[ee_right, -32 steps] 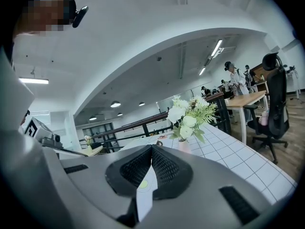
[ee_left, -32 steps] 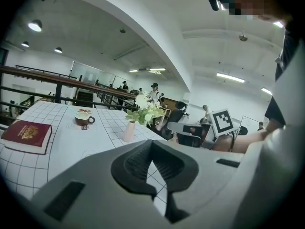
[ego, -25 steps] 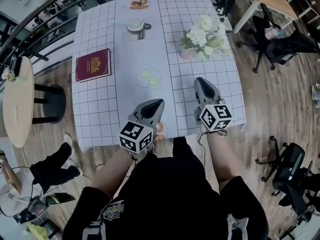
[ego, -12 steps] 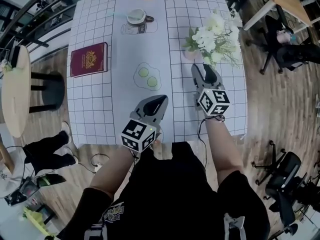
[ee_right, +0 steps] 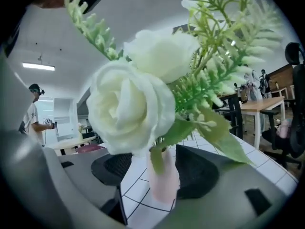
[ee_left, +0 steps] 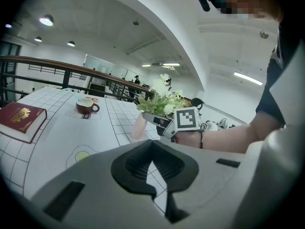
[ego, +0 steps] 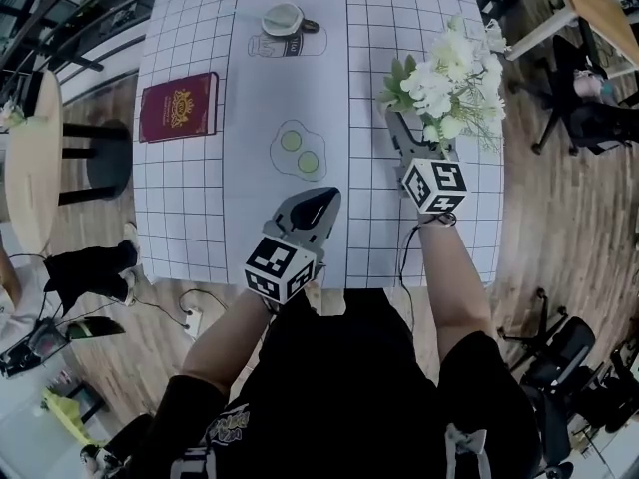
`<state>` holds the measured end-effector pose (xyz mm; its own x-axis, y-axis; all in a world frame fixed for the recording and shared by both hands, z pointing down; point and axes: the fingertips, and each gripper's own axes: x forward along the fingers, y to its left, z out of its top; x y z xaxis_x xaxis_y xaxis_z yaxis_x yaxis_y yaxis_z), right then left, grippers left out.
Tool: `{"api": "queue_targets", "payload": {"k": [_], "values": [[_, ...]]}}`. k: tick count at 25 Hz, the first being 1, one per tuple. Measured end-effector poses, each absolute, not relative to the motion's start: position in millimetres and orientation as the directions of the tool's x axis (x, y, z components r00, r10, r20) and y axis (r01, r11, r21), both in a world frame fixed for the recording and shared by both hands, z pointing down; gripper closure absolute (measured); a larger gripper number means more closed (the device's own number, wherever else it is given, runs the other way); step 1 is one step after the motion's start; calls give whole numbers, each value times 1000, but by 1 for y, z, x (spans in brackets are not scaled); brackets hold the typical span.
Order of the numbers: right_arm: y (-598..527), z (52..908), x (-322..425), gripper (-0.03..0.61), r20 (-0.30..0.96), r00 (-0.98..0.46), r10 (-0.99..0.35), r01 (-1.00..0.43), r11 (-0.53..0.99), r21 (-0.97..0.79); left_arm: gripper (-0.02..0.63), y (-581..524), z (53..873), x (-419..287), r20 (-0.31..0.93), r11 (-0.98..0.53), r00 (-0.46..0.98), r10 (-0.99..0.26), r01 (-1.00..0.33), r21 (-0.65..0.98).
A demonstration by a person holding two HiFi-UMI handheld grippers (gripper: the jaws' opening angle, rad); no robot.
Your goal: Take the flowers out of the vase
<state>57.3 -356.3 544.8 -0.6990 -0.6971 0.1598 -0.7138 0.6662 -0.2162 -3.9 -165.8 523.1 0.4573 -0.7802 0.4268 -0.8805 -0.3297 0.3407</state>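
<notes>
A bunch of white flowers (ego: 449, 78) with green sprigs stands in a small pink vase (ee_right: 162, 175) at the right side of the white gridded table (ego: 190, 218). My right gripper (ego: 404, 133) reaches under the blooms. Its jaws are opening, and in the right gripper view (ee_right: 155, 173) the vase stands between them with a gap on each side. A big white rose (ee_right: 126, 109) fills that view. My left gripper (ego: 324, 200) is shut and empty over the table's near part. From the left gripper (ee_left: 152, 149) view, the vase (ee_left: 139, 127) and flowers (ee_left: 164, 104) are ahead.
A red book (ego: 178, 106) lies at the table's left. A cup (ego: 283, 20) sits at the far middle, with a fried-egg print (ego: 300, 150) in the centre. A round side table (ego: 30, 168) stands left of the table, and office chairs (ego: 589, 118) to the right.
My right gripper has moved forward up to the vase, under the flowers, and its jaws have spread apart. The left gripper has edged forward and stayed shut.
</notes>
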Motion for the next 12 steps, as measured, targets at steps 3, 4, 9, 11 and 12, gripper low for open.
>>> {"api": "queue_targets", "payload": {"k": [3, 4, 9, 11, 12], "values": [[-359, 541, 52, 305, 142, -713, -686, -700, 689, -187, 607, -170, 527, -3, 435, -324, 453, -778, -883, 340], [-360, 540, 52, 304, 138, -714, -687, -700, 691, -179, 606, -173, 528, -3, 436, -322, 451, -778, -884, 340], [-365, 535, 48, 305, 125, -726, -676, -687, 705, -174, 607, -193, 531, -1, 427, -323, 438, -791, -892, 318], [-366, 534, 47, 307, 123, -735, -667, -678, 713, -178, 606, -204, 532, 0, 426, -329, 428, -797, -899, 288], [-366, 534, 48, 307, 121, -739, -662, -673, 718, -180, 606, -209, 533, 0, 427, -335, 423, -799, -903, 268]]}}
